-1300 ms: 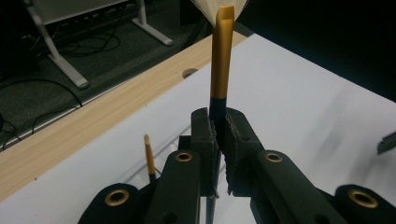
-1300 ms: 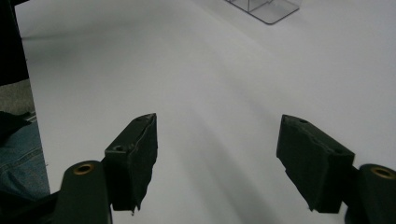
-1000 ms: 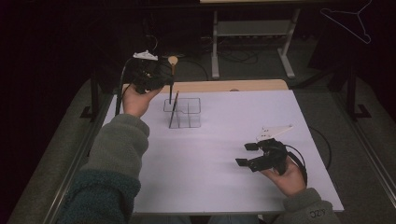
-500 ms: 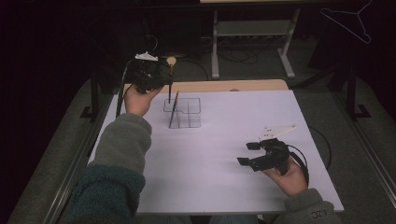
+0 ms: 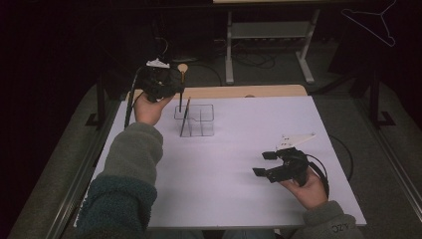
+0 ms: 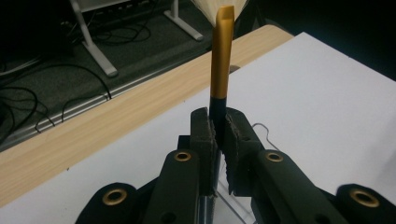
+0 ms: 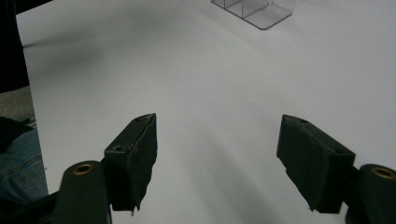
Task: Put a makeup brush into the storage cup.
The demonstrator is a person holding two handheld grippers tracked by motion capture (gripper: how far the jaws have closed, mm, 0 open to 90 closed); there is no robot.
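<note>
White paper covers the table [image 5: 229, 164], with a clear divided organizer [image 5: 195, 119] near its far edge. Above the organizer's left compartments, the left gripper [image 6: 218, 133] clamps a makeup brush [image 6: 219, 65] by its dark handle, long axis upright, bristles up. A second brush [image 5: 185, 117] leans inside. Well nearer the person, the right gripper [image 7: 217, 163] rests with jaws wide apart, holding nothing. No writing on the task's things is legible.

Beyond my left jaws a wooden strip [image 6: 93, 135] edges the white table [image 5: 239, 164]. Past it, on the dark floor, cables [image 6: 42, 100] trail beside a white stand's legs [image 5: 268, 55].
</note>
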